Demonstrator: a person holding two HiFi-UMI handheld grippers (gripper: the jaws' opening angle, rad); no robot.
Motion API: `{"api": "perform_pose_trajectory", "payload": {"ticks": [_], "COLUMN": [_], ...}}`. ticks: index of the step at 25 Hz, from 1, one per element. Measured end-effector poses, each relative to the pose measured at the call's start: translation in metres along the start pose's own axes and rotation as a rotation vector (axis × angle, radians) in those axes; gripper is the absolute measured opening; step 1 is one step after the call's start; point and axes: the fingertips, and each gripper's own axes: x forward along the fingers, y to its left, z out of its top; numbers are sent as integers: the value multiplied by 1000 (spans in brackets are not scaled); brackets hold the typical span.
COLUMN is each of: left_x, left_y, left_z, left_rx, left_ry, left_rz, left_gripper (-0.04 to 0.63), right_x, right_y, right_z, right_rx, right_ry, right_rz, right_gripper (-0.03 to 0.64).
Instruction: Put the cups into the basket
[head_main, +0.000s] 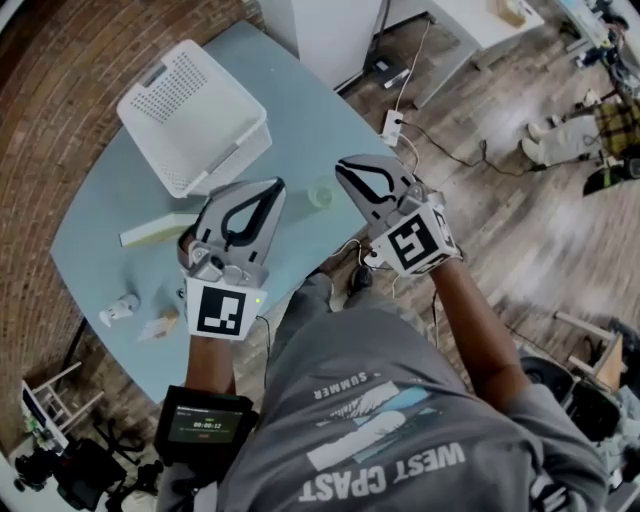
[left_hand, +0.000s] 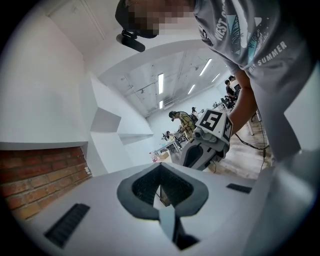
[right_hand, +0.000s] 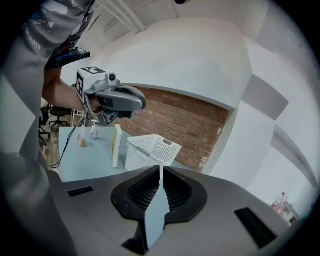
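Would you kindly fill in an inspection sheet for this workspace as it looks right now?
Surface: light blue table, mostly bare.
Job's things: white perforated basket at the table's far left, looks empty; one translucent cup standing on the table, outside the basket.
Clutter: flat pale box, small white object, small tan block.
Grippers: left gripper and right gripper both shut, holding nothing.
Cables: power strip and a dark cable on the floor.
Surroundings: wood floor; seated person at far right; camera gear.
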Motion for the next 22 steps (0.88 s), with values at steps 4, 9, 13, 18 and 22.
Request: {"api": "perform_pose_trajectory", "payload": {"ticks": [4,9,13,18,22], "left_x": [1,1,0,1,1], "left_y": [8,18,22,24,22], "left_z": [-11,-23,-33,-43,-48], "left_rx": [-11,-18,-25,-45,-57], "left_ry": [1,-5,-2,10,18], "left_rz": [-7,-19,-25,-24,-26], "left_gripper": [-2,-2,-2,-2,-2], "right_x": [25,47,63,74,78], "right_y": [7,17,29,43,54], "right_z": [-28,-60,-87,-119,-136], "right_rx": [79,147,190,211,220], "right_ry": [54,144,228,328,380], "right_rz": [25,52,103,163,201], "right_gripper": [15,18,87,122,124]}}
